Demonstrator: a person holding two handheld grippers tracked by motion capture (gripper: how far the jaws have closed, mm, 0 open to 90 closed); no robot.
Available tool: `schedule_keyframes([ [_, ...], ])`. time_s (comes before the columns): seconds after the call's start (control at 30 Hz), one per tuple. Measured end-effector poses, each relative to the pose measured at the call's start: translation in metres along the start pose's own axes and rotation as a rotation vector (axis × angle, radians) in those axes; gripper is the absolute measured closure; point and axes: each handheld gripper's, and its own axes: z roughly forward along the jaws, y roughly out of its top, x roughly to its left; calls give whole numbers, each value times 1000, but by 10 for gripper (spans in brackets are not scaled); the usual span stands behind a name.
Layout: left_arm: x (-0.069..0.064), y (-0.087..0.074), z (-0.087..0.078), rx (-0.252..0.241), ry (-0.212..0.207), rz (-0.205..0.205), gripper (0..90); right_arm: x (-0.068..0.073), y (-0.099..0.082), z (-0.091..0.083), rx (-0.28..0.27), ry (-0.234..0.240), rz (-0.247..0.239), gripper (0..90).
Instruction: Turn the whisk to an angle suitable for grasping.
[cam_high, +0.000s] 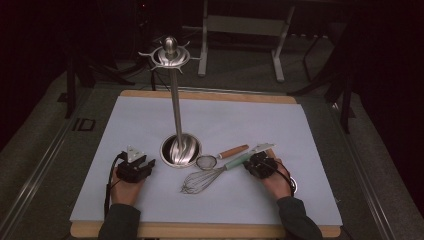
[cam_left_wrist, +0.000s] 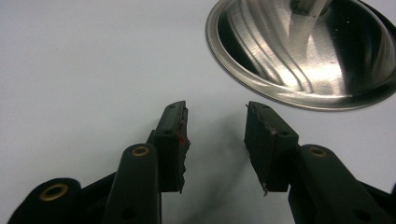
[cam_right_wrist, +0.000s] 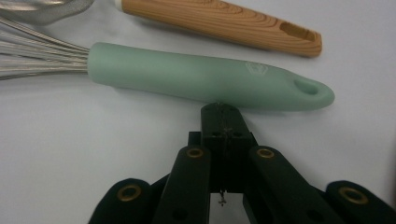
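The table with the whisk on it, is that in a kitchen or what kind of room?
Probably a test lab or studio, not a kitchen: the table bears a plain white sheet, a dark floor with metal frame legs lies behind, and the whisk lies staged.

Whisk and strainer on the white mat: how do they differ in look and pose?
The whisk has a mint-green handle and a long wire cage; the strainer has a wooden handle and a small round mesh bowl. The whisk lies nearer the person, the strainer beyond it. Both lie flat, handles toward the right gripper.
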Motion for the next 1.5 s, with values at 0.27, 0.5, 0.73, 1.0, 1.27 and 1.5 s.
schedule_keyframes([
  [0.27, 0, 0, 0, 1, -2, 3, 589, 3, 13, 8, 3, 7, 27, 870],
  [0.5, 0, 0, 0, 3, 1, 6, 588, 12, 12, 2, -31, 27, 34, 739],
  [0.73, -1, 0, 0, 3, 1, 7, 585, 25, 21, -7, -111, 100, 182, 510],
  [1.0, 0, 0, 0, 2, 0, 6, 584, 31, 24, 4, -121, 23, 261, 308],
  [1.27, -1, 0, 1, 5, 3, 13, 583, 29, 30, 13, -110, -81, 359, 148],
  [1.5, -1, 0, 0, 4, 0, 13, 582, 35, 32, 23, -109, -143, 377, 106],
])
